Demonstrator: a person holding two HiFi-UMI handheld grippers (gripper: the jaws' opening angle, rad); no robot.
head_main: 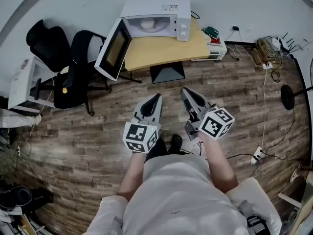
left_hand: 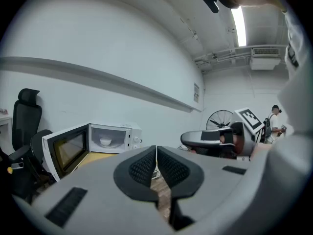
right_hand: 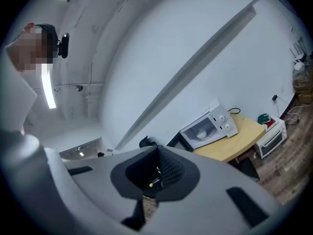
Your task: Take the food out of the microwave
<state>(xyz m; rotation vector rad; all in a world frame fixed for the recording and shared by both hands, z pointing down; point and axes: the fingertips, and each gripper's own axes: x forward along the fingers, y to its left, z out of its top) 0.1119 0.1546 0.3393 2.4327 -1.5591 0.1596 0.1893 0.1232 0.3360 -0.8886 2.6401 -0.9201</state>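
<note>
Both arms reach forward side by side, left gripper and right gripper each closed and empty.

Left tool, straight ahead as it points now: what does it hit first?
Nothing near the left tool. Farther on, probably the table's front edge, near the microwave; depth is unclear.

The bowl inside the microwave is too small to make out.
</note>
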